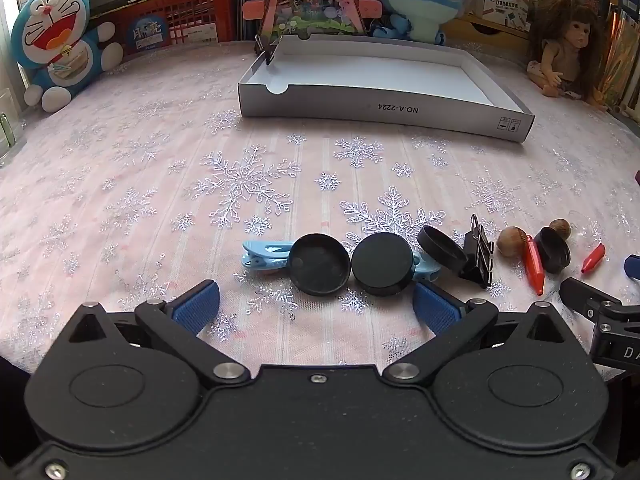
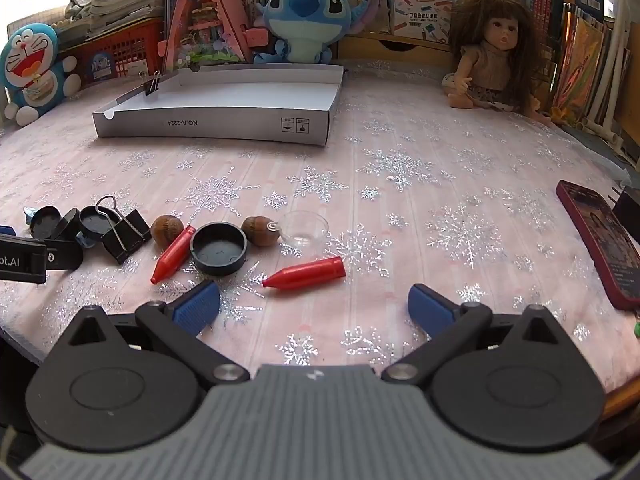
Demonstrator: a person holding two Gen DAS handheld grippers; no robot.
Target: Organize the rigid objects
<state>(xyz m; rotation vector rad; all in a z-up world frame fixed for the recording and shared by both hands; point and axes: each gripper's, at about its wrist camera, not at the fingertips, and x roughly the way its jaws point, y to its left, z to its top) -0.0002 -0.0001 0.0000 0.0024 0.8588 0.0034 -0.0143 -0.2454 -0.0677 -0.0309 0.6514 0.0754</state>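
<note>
**Q:** Status of both claws, and where is the work lying?

**Me:** Left gripper (image 1: pixel 316 304) is hovering low over the cloth with its blue pads spread wide and nothing between them. Right gripper (image 2: pixel 314 304) is likewise gaping wide and carrying nothing. Landmark is the white box (image 1: pixel 384 110), sitting open at the far side of the table. All loose pieces are lying well on my side of the white box, in a rough row: two black caps (image 1: pixel 320 264) touching each other, a blue clip (image 1: pixel 264 254) partly under them, a third cap tilted on edge, a black binder clip (image 1: pixel 478 256), two brown nuts (image 2: pixel 167 230), two red crayon-shaped pieces (image 2: pixel 306 274), and a clear little cup (image 2: pixel 305 227). One binder clip (image 2: pixel 151 83) is already gripping the white box's wall.

**Q:** Handling notes for the nearest cap?

**Me:** I am judging it as light, stiff plastic with a smooth rim, so likely slippery. I am planning to close across its diameter, pads on opposite walls, low against the cloth. Since it is touching its neighbour, one pad would be entering a tight seam; approaching from front and back looks safer.

**Q:** And on the right?

**Me:** Nearest red piece is tapered and round, probably rolling easily. I am favouring its thicker middle, pads squarely across the barrel. Clear cup looks thin, so gentle pressure only.
</note>
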